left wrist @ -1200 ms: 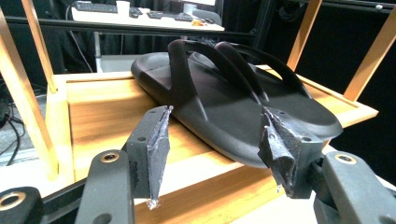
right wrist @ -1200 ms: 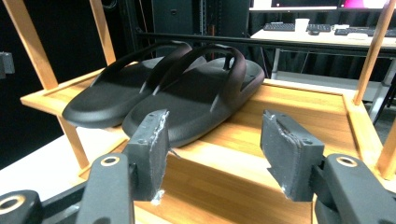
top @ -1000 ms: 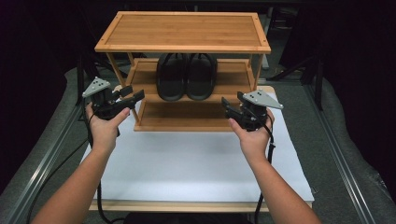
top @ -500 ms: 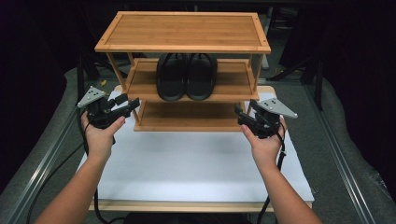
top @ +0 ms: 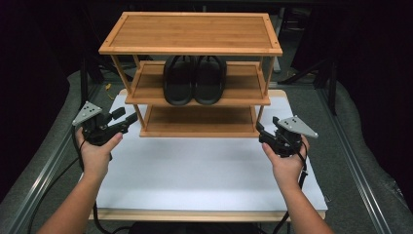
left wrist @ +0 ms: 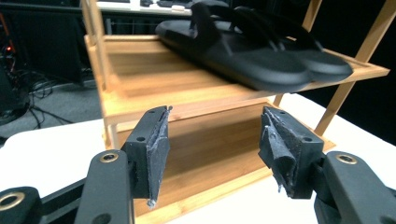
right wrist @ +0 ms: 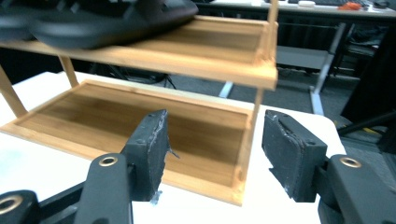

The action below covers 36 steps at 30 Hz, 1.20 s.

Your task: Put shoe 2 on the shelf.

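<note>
A three-tier bamboo shoe rack [top: 195, 87] stands at the far end of a white-topped bench [top: 195, 170], a pair of black rubber slide sandals [top: 194, 80] resting side by side on its middle shelf, toes toward the camera and overhanging the front lip. A person holds the left gripper [top: 124, 122] just off the rack's front left post and the right gripper [top: 260, 132] just off its front right corner, both low over the bench and empty. In the left gripper view the fingers [left wrist: 156, 149] stand wide apart with nothing between them, the bottom shelf ahead; the right gripper view shows the same wide-open fingers [right wrist: 152, 151] facing the bottom shelf's corner post. The risk from here looks to be the light rack itself: a gripper catching a post or shelf edge could shove or tip it, and the overhanging sandals might slide off.
</note>
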Each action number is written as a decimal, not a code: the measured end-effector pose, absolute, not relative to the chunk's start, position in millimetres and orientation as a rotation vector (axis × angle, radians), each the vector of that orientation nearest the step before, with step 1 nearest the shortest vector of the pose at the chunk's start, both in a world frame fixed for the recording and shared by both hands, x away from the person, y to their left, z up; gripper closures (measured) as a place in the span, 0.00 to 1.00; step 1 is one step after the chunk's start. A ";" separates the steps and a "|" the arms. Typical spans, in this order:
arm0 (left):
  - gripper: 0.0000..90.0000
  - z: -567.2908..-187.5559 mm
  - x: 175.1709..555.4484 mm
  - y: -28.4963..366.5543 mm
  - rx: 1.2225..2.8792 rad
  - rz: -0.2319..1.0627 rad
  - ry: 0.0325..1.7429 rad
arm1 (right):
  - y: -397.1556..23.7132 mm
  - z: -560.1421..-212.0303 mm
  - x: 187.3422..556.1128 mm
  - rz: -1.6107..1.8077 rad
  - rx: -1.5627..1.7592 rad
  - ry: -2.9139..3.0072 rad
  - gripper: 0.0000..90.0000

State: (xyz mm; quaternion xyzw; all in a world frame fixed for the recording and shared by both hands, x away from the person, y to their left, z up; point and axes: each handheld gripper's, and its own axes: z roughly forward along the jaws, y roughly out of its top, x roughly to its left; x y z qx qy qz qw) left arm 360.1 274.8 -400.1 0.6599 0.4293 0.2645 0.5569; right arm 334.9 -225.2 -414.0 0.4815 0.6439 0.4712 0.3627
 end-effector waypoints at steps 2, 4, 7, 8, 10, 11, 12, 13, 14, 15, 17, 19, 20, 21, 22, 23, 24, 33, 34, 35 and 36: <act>0.47 -404.9 358.1 279.1 1.562 0.628 1.019 | -229.8 -419.4 331.8 1.207 1.249 1.653 0.45; 0.47 -409.8 355.8 283.2 1.566 0.631 1.031 | -233.2 -423.4 329.3 1.193 1.262 1.647 0.45; 0.47 -417.5 353.1 288.6 1.572 0.634 1.040 | -239.5 -430.8 326.1 1.204 1.276 1.653 0.45; 0.47 -420.2 352.3 289.9 1.576 0.637 1.043 | -241.3 -433.2 325.0 1.195 1.281 1.650 0.45; 0.46 -426.7 350.5 293.7 1.593 0.637 1.047 | -244.4 -438.1 322.6 1.186 1.294 1.651 0.45; 0.46 -426.7 350.5 293.7 1.593 0.637 1.047 | -245.7 -441.2 320.9 1.177 1.305 1.644 0.45; 0.46 -431.9 349.4 296.5 1.604 0.640 1.059 | -247.1 -443.7 319.6 1.168 1.307 1.649 0.45; 0.46 -434.9 349.0 297.9 1.607 0.640 1.062 | -248.1 -445.5 318.8 1.165 1.310 1.649 0.45; 0.45 -437.6 348.5 299.3 1.612 0.639 1.067 | -250.2 -448.0 318.1 1.184 1.302 1.666 0.45; 0.45 -440.3 347.9 300.6 1.617 0.643 1.071 | -251.5 -449.9 316.9 1.174 1.310 1.662 0.45; 0.45 -445.9 345.7 303.3 1.623 0.646 1.079 | -254.6 -453.4 314.3 1.174 1.321 1.664 0.45; 0.44 -450.2 343.7 305.7 1.625 0.655 1.087 | -257.2 -456.2 311.5 1.164 1.338 1.654 0.45; 0.44 -452.6 342.4 307.2 1.626 0.659 1.094 | -258.8 -457.6 310.4 1.166 1.337 1.655 0.45; 0.44 -455.8 341.3 309.1 1.630 0.664 1.105 | -260.4 -458.5 308.7 1.157 1.343 1.654 0.45; 0.43 -457.5 340.6 310.3 1.632 0.667 1.109 | -262.5 -459.9 306.9 1.164 1.345 1.656 0.45; 0.43 -459.8 339.4 312.2 1.638 0.673 1.110 | -263.4 -461.1 305.9 1.165 1.350 1.647 0.45; 0.43 -462.8 339.1 313.3 1.635 0.675 1.099 | -264.8 -462.2 304.0 1.151 1.362 1.648 0.45; 0.41 -485.2 331.3 318.1 1.670 0.635 1.123 | -272.1 -484.3 298.3 1.129 1.416 1.720 0.39; 0.40 -492.4 331.1 321.5 1.666 0.633 1.154 | -272.6 -488.6 298.9 1.103 1.425 1.730 0.38; 0.39 -495.7 331.4 322.9 1.668 0.637 1.167 | -272.8 -490.8 299.2 1.095 1.430 1.731 0.38; 0.39 -498.4 331.9 324.1 1.670 0.646 1.173 | -272.8 -493.7 299.8 1.089 1.438 1.733 0.38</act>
